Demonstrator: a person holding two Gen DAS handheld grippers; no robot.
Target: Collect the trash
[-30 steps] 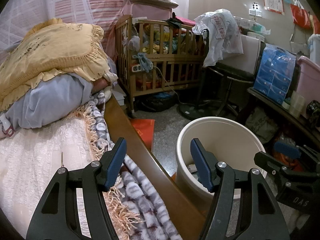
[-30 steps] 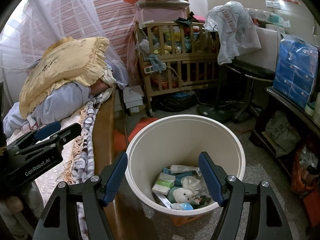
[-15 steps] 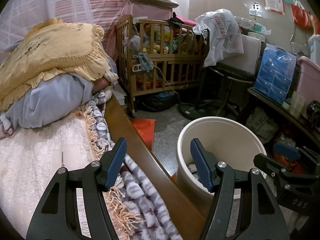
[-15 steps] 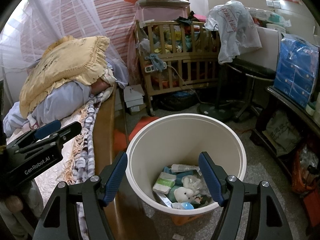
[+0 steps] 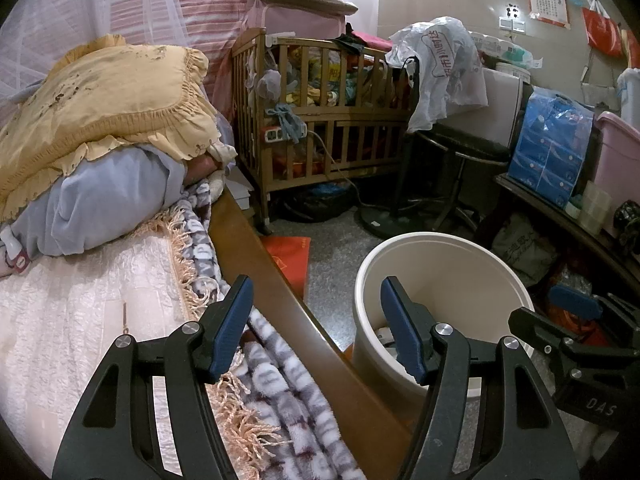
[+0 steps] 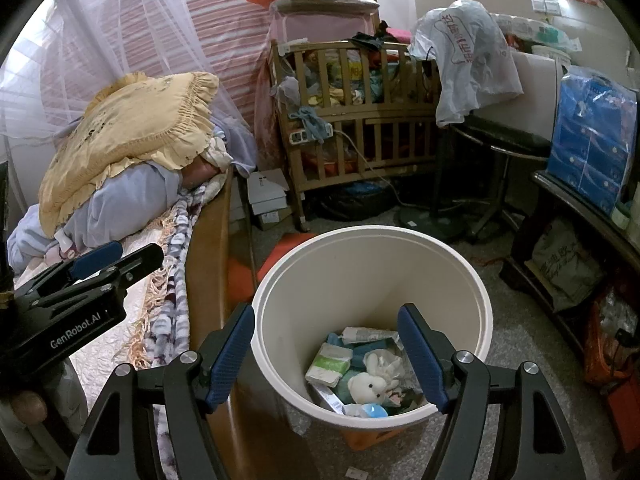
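Note:
A cream round bin (image 6: 280,312) stands on the floor beside the bed's wooden rail (image 6: 208,264). Inside it lie wrappers, a green-and-white packet (image 6: 330,364), a tube (image 6: 364,334) and a small white plush rabbit (image 6: 366,386). My right gripper (image 6: 328,354) hangs open above the bin's near rim, nothing between its blue pads. My left gripper (image 5: 316,326) is open too, held over the bed rail (image 5: 256,260) and fringed blanket (image 5: 280,380), empty. In the left wrist view the bin (image 5: 460,272) sits just right of the rail, with the right gripper (image 5: 568,316) at its far side. The left gripper (image 6: 100,268) shows sideways over the bed.
A yellow frilled pillow (image 5: 100,104) and blue bedding are piled on the bed. A wooden crib (image 5: 320,120) full of clothes stands behind, a stool (image 5: 460,152) with a plastic bag and a fan base beside it. A dark low shelf (image 6: 580,216) carries blue packs at right.

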